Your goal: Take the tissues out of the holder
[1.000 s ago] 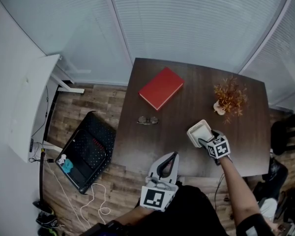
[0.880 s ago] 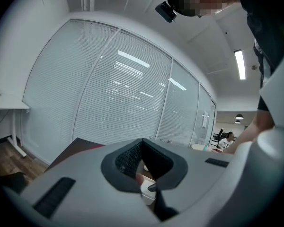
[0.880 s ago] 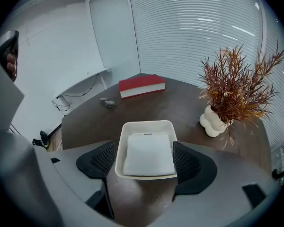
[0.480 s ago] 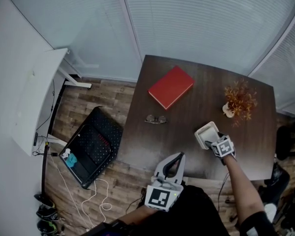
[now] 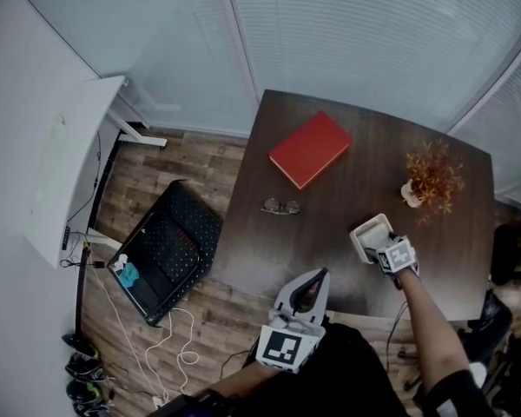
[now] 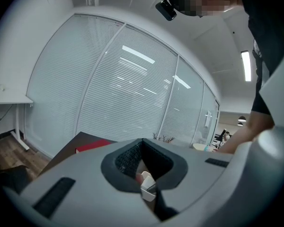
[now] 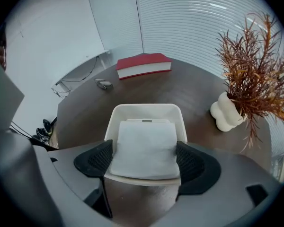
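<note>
A white tissue holder (image 5: 369, 231) stands on the dark table near its front right. In the right gripper view a stack of white tissues (image 7: 144, 138) lies in the holder (image 7: 144, 109). My right gripper (image 5: 389, 252) points steeply down over the holder's near end. Its jaws have just been opening and now stand wide. Seen along my right gripper (image 7: 145, 159), the near end of the tissue stack lies between the pads, one black pad (image 7: 95, 159) on each side. My left gripper (image 5: 315, 275) hangs off the table's front edge, apart from the holder. Its jaws meet at the tips (image 6: 142, 141) with nothing between them.
A red book (image 5: 310, 148) lies at the table's back, glasses (image 5: 280, 206) left of centre. A white vase with dried orange sprigs (image 5: 431, 181) stands just behind the holder to the right. A black case (image 5: 165, 259) lies on the wooden floor to the left, beside a white desk (image 5: 69, 172).
My right gripper has sunk closer over the holder and tipped further down. The left gripper has stayed where it was. The head view has shifted a little.
</note>
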A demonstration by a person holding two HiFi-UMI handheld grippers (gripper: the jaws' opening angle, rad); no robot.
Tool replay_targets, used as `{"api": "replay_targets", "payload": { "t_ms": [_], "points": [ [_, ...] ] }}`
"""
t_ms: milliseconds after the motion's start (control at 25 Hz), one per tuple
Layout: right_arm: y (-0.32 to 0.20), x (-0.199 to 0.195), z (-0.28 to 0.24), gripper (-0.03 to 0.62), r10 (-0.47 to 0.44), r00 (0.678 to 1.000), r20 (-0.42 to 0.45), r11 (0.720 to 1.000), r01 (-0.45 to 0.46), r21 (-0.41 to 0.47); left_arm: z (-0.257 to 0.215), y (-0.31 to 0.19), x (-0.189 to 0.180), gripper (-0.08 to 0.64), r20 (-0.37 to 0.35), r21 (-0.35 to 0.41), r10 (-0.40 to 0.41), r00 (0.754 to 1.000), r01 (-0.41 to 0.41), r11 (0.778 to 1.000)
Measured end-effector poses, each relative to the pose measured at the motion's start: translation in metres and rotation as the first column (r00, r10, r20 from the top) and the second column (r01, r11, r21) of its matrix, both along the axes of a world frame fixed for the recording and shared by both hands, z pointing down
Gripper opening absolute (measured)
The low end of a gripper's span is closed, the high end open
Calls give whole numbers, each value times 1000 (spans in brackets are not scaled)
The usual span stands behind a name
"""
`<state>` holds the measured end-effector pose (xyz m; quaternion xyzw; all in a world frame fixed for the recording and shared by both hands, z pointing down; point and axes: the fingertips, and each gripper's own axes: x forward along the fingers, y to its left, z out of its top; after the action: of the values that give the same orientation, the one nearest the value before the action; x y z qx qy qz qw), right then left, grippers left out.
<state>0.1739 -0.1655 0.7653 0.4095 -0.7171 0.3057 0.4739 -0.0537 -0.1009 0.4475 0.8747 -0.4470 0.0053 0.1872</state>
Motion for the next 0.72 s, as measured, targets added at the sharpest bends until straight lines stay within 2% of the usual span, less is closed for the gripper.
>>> {"api": "replay_targets", "payload": {
  "t_ms": [160,280,400,640,720],
  "points": [
    [-3,-1,4,410,-25,999,-32,1000,25,-6,3,0,-1,-5,2,-10,-1,1000,1,1000],
    [2,-6,8,410,-21,1000,-23,1000,21,-13,3,0,-4,-5,4,-17,-7,1000,7,1000],
    [-1,1,7,407,-36,998,-49,999,37,8,4,2,-6,-5,5,-21,-16,1000,16,1000],
    [-1,1,0,348,-13,1000,-9,997,13,75,3,5,-11,-5,12,-16,-24,1000,25,1000],
    [0,0,-2,306,-19,1000,-6,994,20,104,2,6,-11,-5,11,-10,-25,1000,26,1000]
  ]
}}
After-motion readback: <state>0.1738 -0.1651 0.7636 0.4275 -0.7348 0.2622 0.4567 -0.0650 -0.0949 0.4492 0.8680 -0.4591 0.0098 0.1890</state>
